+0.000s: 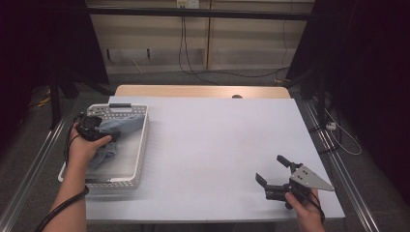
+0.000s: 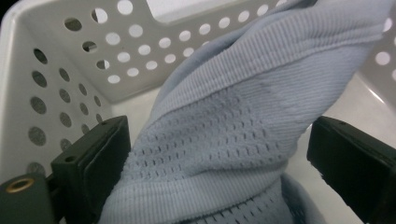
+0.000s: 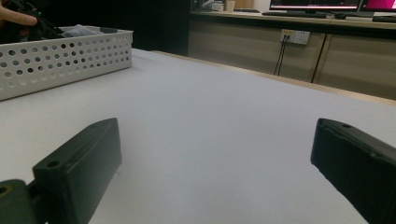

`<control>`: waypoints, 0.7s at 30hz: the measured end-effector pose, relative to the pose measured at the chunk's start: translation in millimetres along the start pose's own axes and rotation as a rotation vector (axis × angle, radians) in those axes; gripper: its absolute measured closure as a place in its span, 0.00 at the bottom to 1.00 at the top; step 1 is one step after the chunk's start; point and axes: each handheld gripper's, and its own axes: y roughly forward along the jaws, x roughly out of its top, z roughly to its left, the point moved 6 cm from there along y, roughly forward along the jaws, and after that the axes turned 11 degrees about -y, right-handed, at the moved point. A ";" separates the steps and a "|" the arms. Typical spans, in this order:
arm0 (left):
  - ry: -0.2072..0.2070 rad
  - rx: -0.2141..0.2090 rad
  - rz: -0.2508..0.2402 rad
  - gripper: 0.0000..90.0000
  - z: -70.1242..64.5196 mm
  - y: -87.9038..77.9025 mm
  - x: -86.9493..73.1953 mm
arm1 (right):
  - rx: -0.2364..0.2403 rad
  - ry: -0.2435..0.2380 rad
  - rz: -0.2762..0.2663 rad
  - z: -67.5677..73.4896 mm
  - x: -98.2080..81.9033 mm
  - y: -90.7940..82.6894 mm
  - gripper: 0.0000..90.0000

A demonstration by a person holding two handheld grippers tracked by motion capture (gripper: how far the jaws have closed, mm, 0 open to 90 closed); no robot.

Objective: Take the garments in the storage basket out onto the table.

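While the left gripper (image 2: pixel 215 154) straddles the blue cloth (image 2: pixel 243 116) in the nine-o'clock basket (image 1: pixel 141 145), jaws apart, the right gripper (image 1: pixel 271 170) rests wide open at five o'clock.

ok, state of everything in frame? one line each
left hand-held gripper: jaws open, set either side of the cloth, inside the basket
right hand-held gripper: jaws open, holding nothing, low over the table
light blue knit cloth: bunched, lying in the basket
white perforated basket: upright at the table's left edge
table: covered in a white sheet

Left tongs (image 1: pixel 99 129) tips hidden by hand; cloth (image 2: pixel 224 135) cut off by edges.
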 end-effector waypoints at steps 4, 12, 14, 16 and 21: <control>0.017 0.006 0.009 0.06 -1.2 2.6 -2.3 | 0.003 -0.003 0.001 1.0 0.3 -0.3 0.02; 0.023 0.017 0.015 0.05 -3.3 3.5 -2.9 | 0.004 -0.006 0.001 0.9 0.4 -0.6 0.02; 0.019 0.013 0.015 0.06 -3.8 2.8 -2.7 | 0.005 -0.006 0.001 0.9 0.3 -0.5 0.02; 0.015 0.010 0.011 0.06 -4.7 2.4 -2.4 | 0.006 -0.006 0.003 1.0 0.3 -0.3 0.02; 0.018 0.007 0.007 0.08 -5.5 1.8 -2.1 | 0.009 -0.004 0.005 1.4 0.0 0.3 0.02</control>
